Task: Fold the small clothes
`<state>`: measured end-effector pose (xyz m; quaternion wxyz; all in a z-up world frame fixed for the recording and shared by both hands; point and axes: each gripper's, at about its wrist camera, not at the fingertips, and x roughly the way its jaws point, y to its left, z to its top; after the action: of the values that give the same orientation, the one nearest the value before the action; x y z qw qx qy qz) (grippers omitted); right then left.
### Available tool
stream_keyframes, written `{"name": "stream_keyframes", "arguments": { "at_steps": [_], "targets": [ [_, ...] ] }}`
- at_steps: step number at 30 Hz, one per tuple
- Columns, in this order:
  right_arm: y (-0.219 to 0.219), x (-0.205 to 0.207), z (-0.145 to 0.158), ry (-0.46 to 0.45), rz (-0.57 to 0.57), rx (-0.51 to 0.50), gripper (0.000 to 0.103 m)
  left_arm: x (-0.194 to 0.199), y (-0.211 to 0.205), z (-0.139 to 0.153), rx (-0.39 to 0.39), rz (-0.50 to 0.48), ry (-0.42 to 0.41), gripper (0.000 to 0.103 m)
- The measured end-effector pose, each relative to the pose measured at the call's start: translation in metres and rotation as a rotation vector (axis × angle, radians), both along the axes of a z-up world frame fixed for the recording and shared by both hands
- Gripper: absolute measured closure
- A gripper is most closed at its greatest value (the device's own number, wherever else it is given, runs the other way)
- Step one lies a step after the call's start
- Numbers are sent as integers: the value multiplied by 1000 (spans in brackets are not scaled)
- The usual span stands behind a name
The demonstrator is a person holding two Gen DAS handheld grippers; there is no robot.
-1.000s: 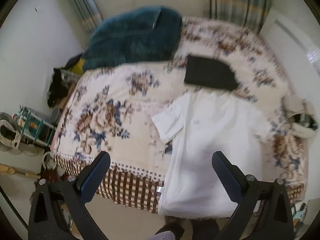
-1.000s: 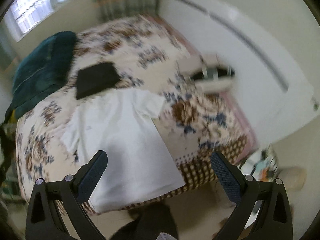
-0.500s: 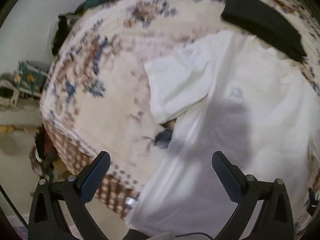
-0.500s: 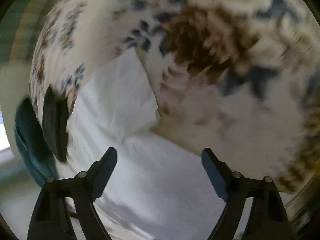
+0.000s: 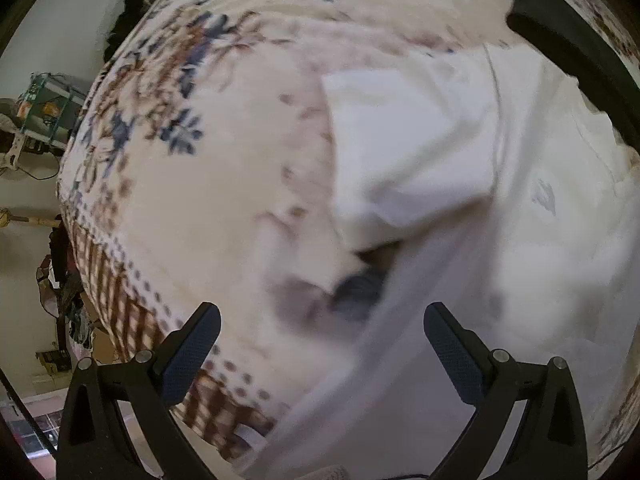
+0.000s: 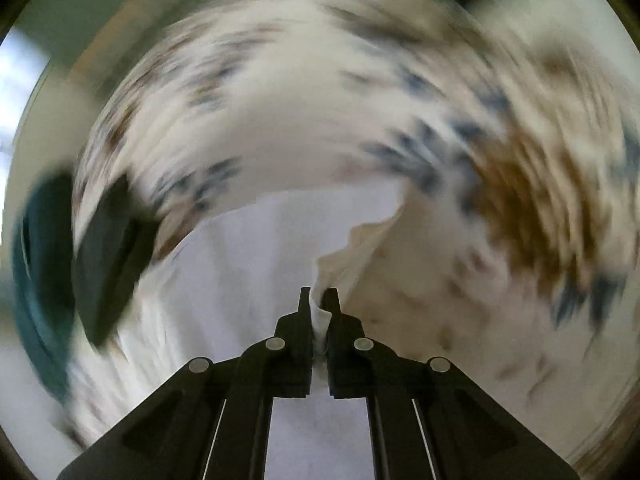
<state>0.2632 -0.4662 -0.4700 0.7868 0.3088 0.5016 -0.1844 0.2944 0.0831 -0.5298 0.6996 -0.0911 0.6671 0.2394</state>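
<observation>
A white short-sleeved shirt point(image 5: 520, 208) lies spread on a floral bedspread point(image 5: 208, 184), its left sleeve point(image 5: 408, 152) folded out near its side edge. My left gripper point(image 5: 320, 336) is open, low over the shirt's left side edge below the sleeve. In the right wrist view, which is blurred by motion, my right gripper point(image 6: 319, 300) is shut on a pinch of the white shirt's point(image 6: 256, 264) right edge, and the cloth rises in a ridge from the jaws.
A folded black garment point(image 5: 576, 48) lies beyond the shirt's collar; it also shows in the right wrist view point(image 6: 108, 256). A teal blanket point(image 6: 36, 280) lies further back. The bed's checked edge point(image 5: 120, 312) drops off at left, with clutter on the floor point(image 5: 48, 120).
Both grippers have come down close to the shirt. The right gripper has shut on the shirt's right edge and is swinging fast. The left gripper has stayed open.
</observation>
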Motion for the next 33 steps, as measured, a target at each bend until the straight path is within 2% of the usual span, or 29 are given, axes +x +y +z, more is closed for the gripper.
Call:
{"name": "stream_keyframes", "arguments": {
  "at_steps": [2,4,5,7,8,10,11,12,14,16,18,20,22,24,25,26,28,31,33],
  "targets": [
    [53,26,15,-17,199,-138,98,-3,10,4,32,0,-20,0],
    [113,42,14,-14,413,-269,98,-6,19,5,57,-5,-24,0],
    [145,51,11,2,516,-313,98,-7,24,4,66,-6,-23,0],
    [199,58,-15,61,713,-383,98,-11,34,1,66,6,-21,0],
    [222,56,-28,112,800,-398,94,-14,40,-1,56,16,-17,0],
    [249,46,-51,197,916,-357,78,-17,47,-4,41,32,-15,0],
    [254,42,-56,220,930,-324,63,-18,50,-4,26,37,-21,0],
    [254,37,-59,226,918,-285,53,-18,52,-5,14,40,-30,0],
    [244,28,-55,223,855,-217,45,-17,55,-6,-28,47,-50,0],
    [228,25,-54,241,779,-164,44,-14,60,-10,-124,82,-80,0],
    [207,21,-53,253,700,-95,44,-12,71,-20,-288,181,-117,0],
    [185,21,-58,290,597,-72,44,-14,86,-34,-475,339,-169,2],
    [179,23,-61,303,574,-78,44,-13,97,-50,-614,478,-229,6],
    [170,29,-66,324,523,-76,44,-6,101,-60,-668,530,-264,15],
    [163,33,-70,328,497,-67,44,0,100,-63,-679,534,-280,36],
    [158,38,-76,332,471,-59,44,7,100,-67,-675,528,-282,69],
    [157,45,-85,333,430,-49,44,19,97,-69,-677,510,-301,96],
    [158,55,-91,331,386,-49,44,36,94,-46,-590,437,-377,99],
    [160,62,-95,317,368,-49,44,48,85,-15,-493,319,-442,99]
  ]
}}
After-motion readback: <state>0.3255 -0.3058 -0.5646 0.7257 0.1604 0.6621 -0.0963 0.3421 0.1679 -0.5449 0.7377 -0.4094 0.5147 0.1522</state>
